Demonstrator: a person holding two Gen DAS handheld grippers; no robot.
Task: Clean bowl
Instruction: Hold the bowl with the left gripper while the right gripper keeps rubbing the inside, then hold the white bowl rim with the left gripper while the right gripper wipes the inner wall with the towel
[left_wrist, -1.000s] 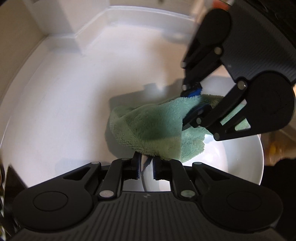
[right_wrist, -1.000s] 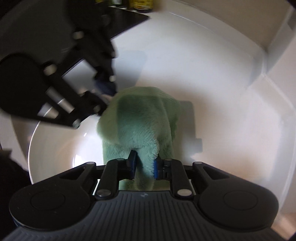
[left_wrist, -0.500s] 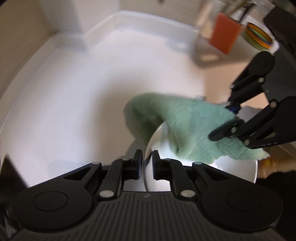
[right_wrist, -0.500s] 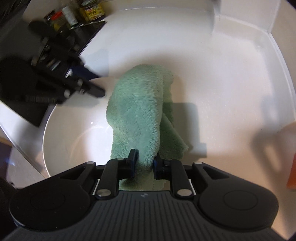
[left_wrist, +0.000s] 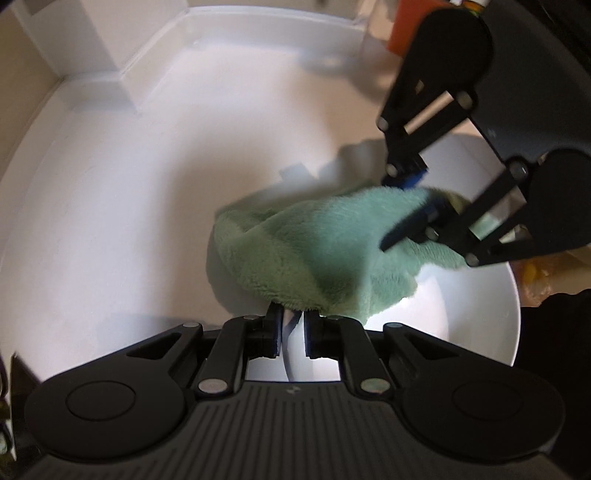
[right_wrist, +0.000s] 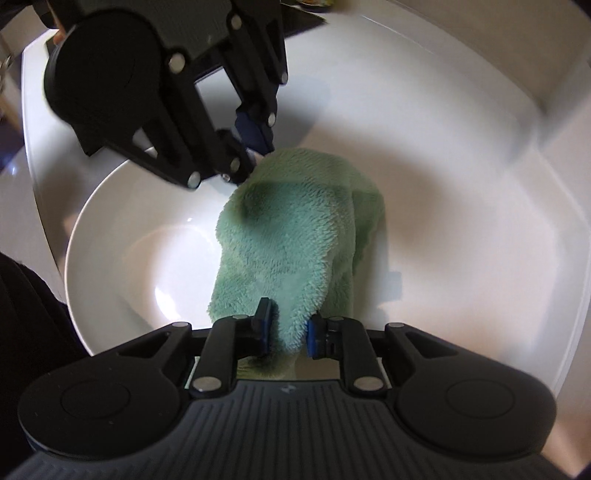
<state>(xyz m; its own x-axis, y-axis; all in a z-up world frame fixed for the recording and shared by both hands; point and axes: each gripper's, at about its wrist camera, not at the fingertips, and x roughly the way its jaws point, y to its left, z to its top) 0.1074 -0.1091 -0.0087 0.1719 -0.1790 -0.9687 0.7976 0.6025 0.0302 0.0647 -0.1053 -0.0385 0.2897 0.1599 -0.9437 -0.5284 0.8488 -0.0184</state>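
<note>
1. While the left gripper pinches the thin rim of the white bowl between its blue pads, the bowl stands tilted over the white counter, its hollow turned toward the right gripper.
2. The right gripper has its fingers closed on a bunched fold of the green cloth, which drapes from the bowl's inside up and over its far rim.
3. In the left wrist view the right gripper comes in from the upper right, its tips buried in the cloth just beyond the left gripper's tips.
4. In the right wrist view the left gripper reaches in from the upper left and meets the bowl at its rim, just beside the cloth's top edge.
5. The bowl holds nothing but the cloth; its bare inner surface shows bright glints.
6. The bowl is round, smooth and glossy, with a wide shallow well.
7. The cloth is thick and fluffy, with a soft pile.
8. An orange block stands at the counter's far edge, blurred.
</note>
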